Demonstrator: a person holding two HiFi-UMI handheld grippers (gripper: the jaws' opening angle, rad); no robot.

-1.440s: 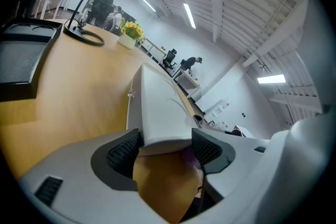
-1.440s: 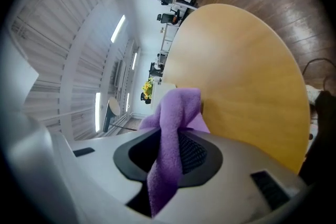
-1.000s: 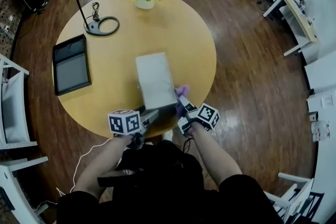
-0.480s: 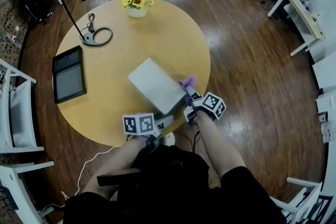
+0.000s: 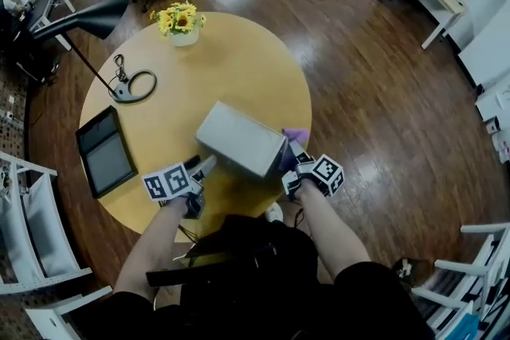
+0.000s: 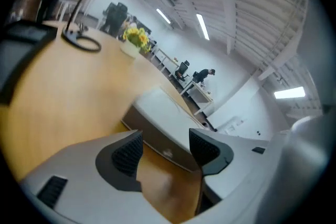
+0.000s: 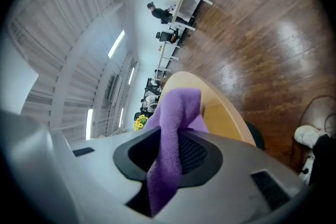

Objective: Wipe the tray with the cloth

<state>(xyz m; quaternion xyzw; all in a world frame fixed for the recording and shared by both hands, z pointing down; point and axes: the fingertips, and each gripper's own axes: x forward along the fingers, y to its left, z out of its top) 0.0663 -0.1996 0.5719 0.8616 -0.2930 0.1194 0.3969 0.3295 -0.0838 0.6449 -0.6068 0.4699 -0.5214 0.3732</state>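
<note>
The grey tray (image 5: pixel 241 141) lies on the round wooden table (image 5: pixel 239 68) near its front edge, flat side up. In the left gripper view the tray (image 6: pixel 163 113) sits just beyond my left gripper (image 6: pixel 165 147). That gripper (image 5: pixel 207 164) is open, left of the tray's near end and apart from it. Its jaws have just been closing a little with nothing between them. My right gripper (image 5: pixel 293 159) is at the tray's right end, shut on the purple cloth (image 5: pixel 293 138). The cloth (image 7: pixel 176 113) hangs folded between the right gripper's (image 7: pixel 176 150) pads.
A black tablet (image 5: pixel 105 155) lies at the table's left. A black lamp's ring base (image 5: pixel 131 86) and a pot of yellow flowers (image 5: pixel 182 24) stand at the back. White chairs (image 5: pixel 32 219) are beside the table on the left. Wooden floor surrounds it.
The tray has turned from lengthwise to lying across the table front. My left gripper has come off its near edge and moved left. The right gripper stays by the tray's right end with the cloth.
</note>
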